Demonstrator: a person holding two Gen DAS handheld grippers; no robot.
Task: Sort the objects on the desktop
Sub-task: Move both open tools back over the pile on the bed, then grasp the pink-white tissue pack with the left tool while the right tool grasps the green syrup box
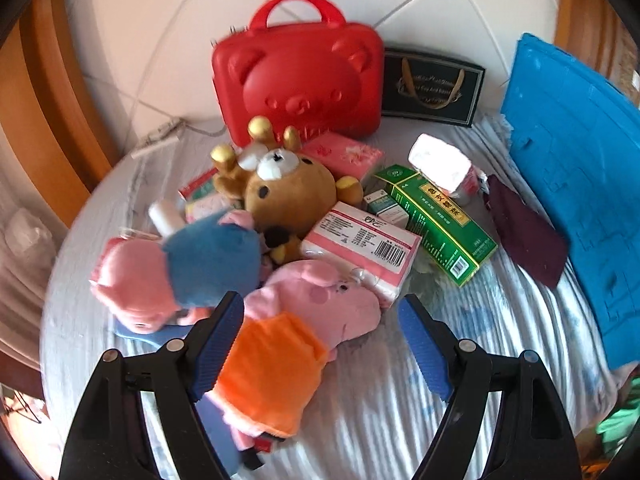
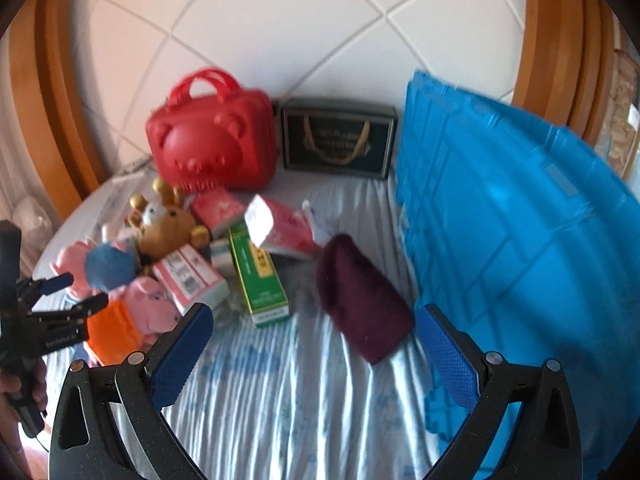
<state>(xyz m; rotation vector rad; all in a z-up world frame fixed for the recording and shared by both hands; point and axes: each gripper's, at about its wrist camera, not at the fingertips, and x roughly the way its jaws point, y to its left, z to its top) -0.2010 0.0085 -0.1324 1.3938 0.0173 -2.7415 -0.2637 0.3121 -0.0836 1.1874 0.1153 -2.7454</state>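
My left gripper is open, low over a pink pig plush in an orange dress that lies between its jaws; the left pad is at the dress, the right pad is apart from it. Behind it are a pig plush in blue, a brown bear plush, a pink tissue pack and a green box. My right gripper is open with nothing between its fingers, over the striped sheet, just short of a maroon cloth. The left gripper shows at the left edge.
A red bear-faced case and a black box with gold handles stand against the white padded back. A big blue plastic crate walls off the right side. Small packs lie behind the green box. Wooden frame flanks both sides.
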